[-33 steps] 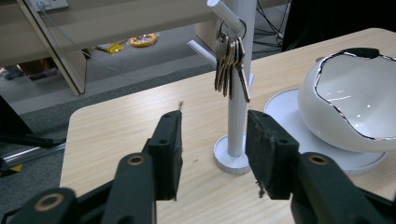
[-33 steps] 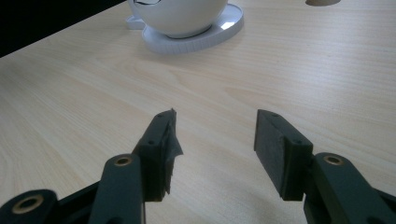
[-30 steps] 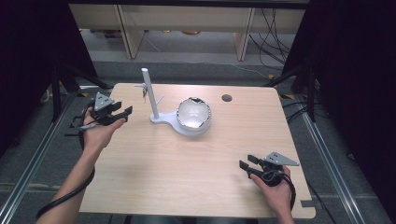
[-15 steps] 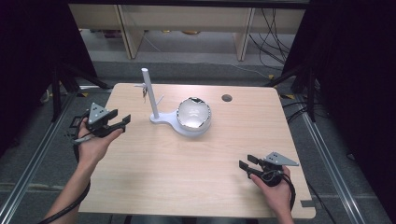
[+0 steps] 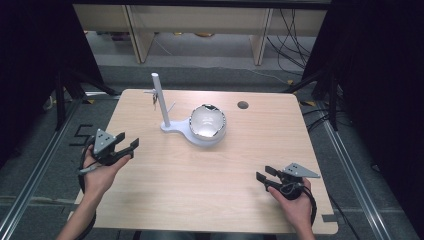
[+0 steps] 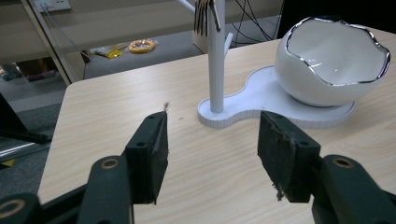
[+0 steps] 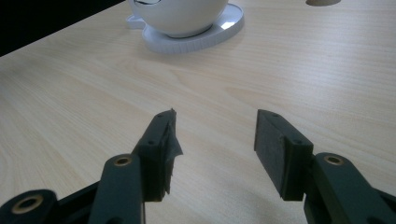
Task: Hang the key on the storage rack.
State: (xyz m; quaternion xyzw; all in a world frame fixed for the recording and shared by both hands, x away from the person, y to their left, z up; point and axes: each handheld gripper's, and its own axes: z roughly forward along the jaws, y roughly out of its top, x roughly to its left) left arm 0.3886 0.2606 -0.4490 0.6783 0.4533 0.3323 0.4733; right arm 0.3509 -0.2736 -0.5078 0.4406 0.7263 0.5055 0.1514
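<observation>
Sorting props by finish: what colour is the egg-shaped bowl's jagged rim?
Silver on a white bowl, clearest in the left gripper view.

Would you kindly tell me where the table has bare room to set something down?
The table is bare between the left gripper and right gripper, and right of the egg-shaped bowl. Crowded only around the white stand.

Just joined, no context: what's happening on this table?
A person holds a two-jaw gripper in each hand at a wooden table. The left gripper, its jaws just opened wide with nothing between them, faces the white stand, where keys hang, and its egg-shaped bowl. The right gripper rests near the table's front edge, open and empty. Nothing is held.
</observation>
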